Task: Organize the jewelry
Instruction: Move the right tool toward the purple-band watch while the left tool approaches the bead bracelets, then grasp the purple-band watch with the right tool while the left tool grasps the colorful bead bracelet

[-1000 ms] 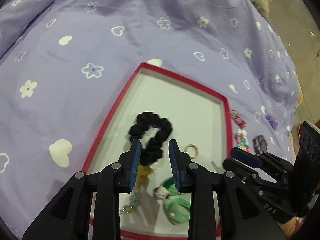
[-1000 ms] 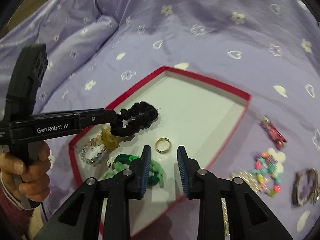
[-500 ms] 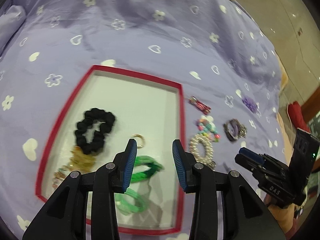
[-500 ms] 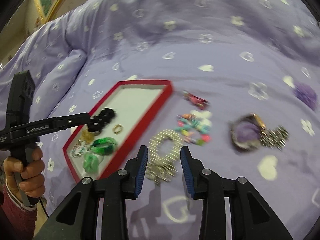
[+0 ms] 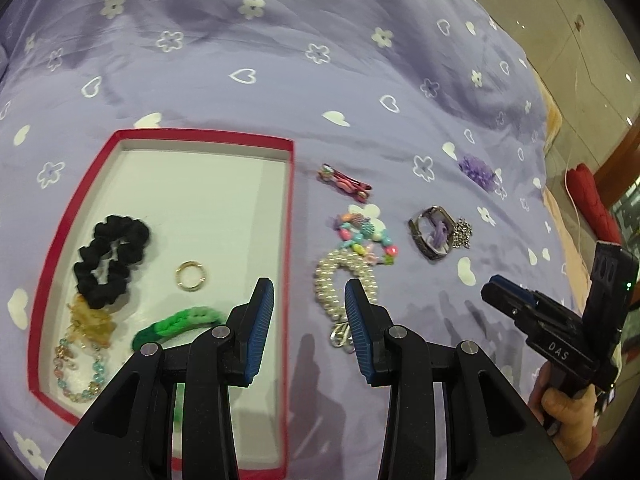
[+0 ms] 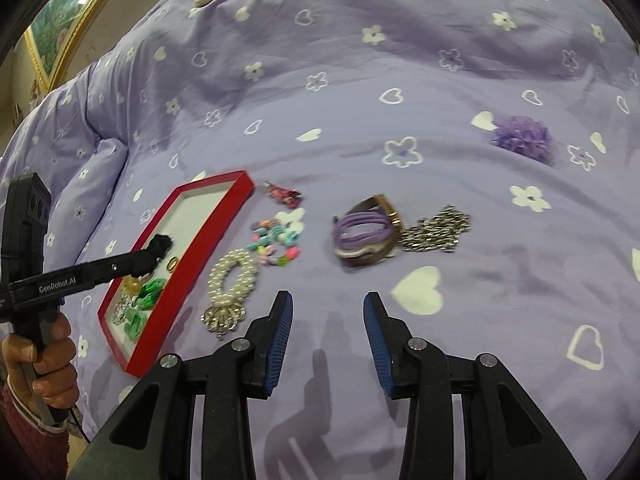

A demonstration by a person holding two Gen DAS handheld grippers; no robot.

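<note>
Both of your grippers had swung off the red tray (image 5: 290, 216) since a second before, when the left one stood over the black scrunchie (image 5: 110, 256) and the right one over the gold ring (image 5: 191, 276); now each looked down on the loose pieces lying on the purple bedspread (image 5: 280, 60).

Your left gripper (image 5: 308, 322) was open, nothing between its blue pads, and straddled the tray's right rim. Your right gripper (image 6: 326, 336) was opening, with only bare bedspread between its jaws.

Still outside the tray were the pearl bracelet (image 5: 342, 284), the coloured bead bracelet (image 5: 366, 236), the pink hair clip (image 5: 346, 184), the purple cord bangle (image 6: 364, 236), the silver chain (image 6: 436, 230) touching it, and the purple pompom (image 6: 522, 140).

What your next reach turned on, as I judge it: the pearl bracelet lay just ahead of your left gripper, slightly to the right of its gap, its long axis running away from you with the silver clasp end nearest. From your right gripper it lay well to the left, while the bangle and chain sat ahead of that one. So the left hand was nearer the pearls and the right hand nearer the bangle.
</note>
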